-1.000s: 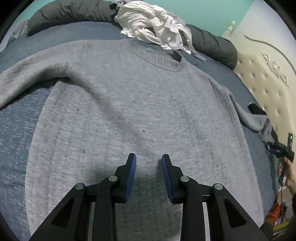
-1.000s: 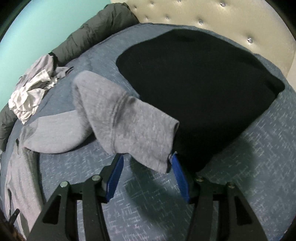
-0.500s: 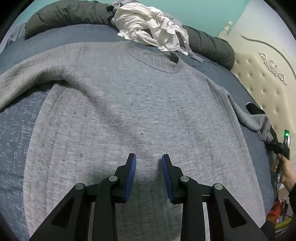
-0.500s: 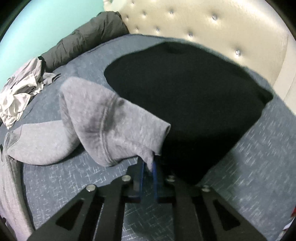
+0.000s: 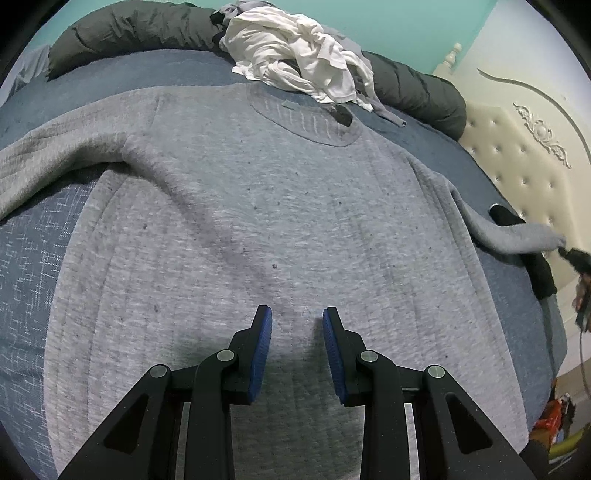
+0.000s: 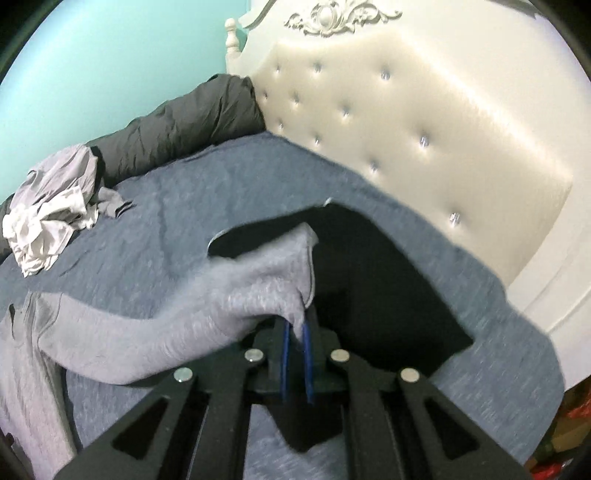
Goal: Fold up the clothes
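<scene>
A grey sweatshirt point(image 5: 266, 206) lies flat on the blue bed cover, collar at the far side. My left gripper point(image 5: 297, 325) is open and empty, just above the sweatshirt's lower middle. My right gripper point(image 6: 295, 326) is shut on the cuff of the sweatshirt's right sleeve point(image 6: 236, 295) and holds it lifted off the bed, above a black garment point(image 6: 384, 295). In the left wrist view the raised sleeve point(image 5: 517, 236) stretches to the right edge, where the right gripper point(image 5: 567, 253) pinches it.
A pile of white and grey clothes point(image 5: 299, 59) and a dark duvet point(image 5: 129, 29) lie at the bed's far side. A cream tufted headboard point(image 6: 406, 110) stands to the right. The blue bed cover point(image 6: 192, 206) surrounds the sweatshirt.
My right gripper closed on the sleeve cuff and has lifted it up off the bed. My left gripper stays open over the sweatshirt, nearly still.
</scene>
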A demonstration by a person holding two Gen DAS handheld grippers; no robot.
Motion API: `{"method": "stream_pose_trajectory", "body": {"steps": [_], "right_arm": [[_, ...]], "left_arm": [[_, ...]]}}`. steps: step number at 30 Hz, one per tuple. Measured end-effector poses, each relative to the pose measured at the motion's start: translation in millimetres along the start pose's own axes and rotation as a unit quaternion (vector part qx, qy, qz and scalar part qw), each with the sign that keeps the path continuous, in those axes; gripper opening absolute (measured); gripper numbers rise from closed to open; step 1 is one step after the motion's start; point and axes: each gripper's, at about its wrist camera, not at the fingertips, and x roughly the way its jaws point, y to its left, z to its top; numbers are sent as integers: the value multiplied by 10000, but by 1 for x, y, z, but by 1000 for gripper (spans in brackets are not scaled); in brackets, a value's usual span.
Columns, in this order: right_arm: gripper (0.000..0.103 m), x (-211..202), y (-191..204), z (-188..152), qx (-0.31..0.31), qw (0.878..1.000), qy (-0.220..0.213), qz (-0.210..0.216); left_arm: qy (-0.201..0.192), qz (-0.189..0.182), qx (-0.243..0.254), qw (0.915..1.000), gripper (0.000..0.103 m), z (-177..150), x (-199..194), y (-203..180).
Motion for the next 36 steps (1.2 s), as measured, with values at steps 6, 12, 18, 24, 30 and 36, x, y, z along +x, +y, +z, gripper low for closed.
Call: {"method": "stream_pose_trajectory", "body": {"steps": [6,12,18,24,30,36], "right_arm": [[6,15,2,22,118,9998,148,-115],[6,40,-7,31,205,9989,382,-196],[6,89,-17,7,290,9893,1365,-427],[29,90,-32,-5,502,9890,1268,-579],[35,55,-36,11,643,9958,511,-405],[43,47,57,18,-238,9949,569,804]], "left_arm": [[29,37,27,10000,31,1,3,0],[54,47,41,10000,31,1,5,1],[41,84,109,9999,31,3,5,1],[58,84,97,9999,31,3,7,2],[63,58,110,9999,31,2,7,-1],[45,94,140,9998,31,4,8,-1]]}}
